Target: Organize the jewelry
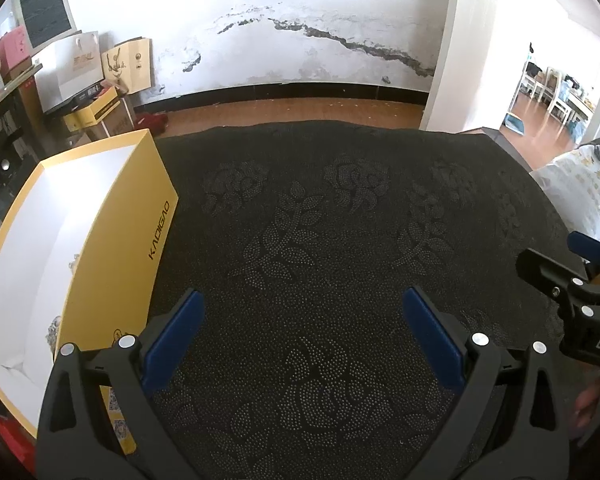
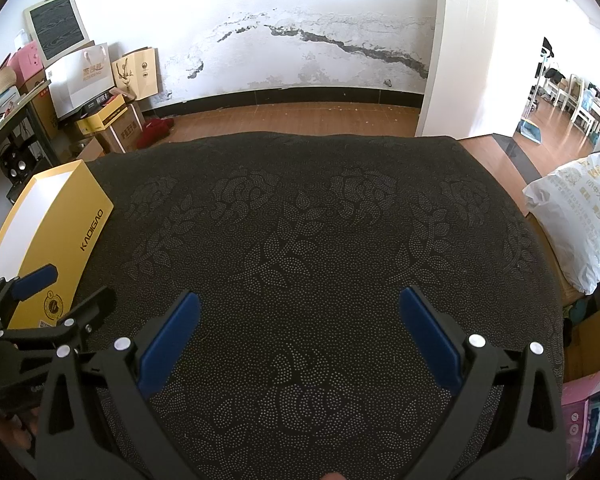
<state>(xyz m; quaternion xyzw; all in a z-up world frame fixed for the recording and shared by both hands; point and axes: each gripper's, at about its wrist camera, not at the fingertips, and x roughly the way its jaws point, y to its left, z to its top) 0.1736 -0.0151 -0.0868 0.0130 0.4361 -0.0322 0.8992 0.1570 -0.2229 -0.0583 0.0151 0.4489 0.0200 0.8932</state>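
**Presently on hand: one yellow box, no loose jewelry in sight**

Item: yellow box, open-topped, white inside, lettered KADIGAO on its long side. It stands on the dark dotted cloth that covers the desk, just left of the left tool and well to the left of the right tool.

Contents: faint, pale shapes show against the inner wall; whether these are jewelry cannot be told. No piece lies on the cloth ahead of either tool.

Handling, as judged: thin cardboard, light, stiff enough to slide but easily crushed; best taken by the upper rim of the near wall. Any chain or ring inside would be small, slippery and prone to tangle.

Tools: both spread wide, blue pads apart, holding nothing, hovering over bare cloth.
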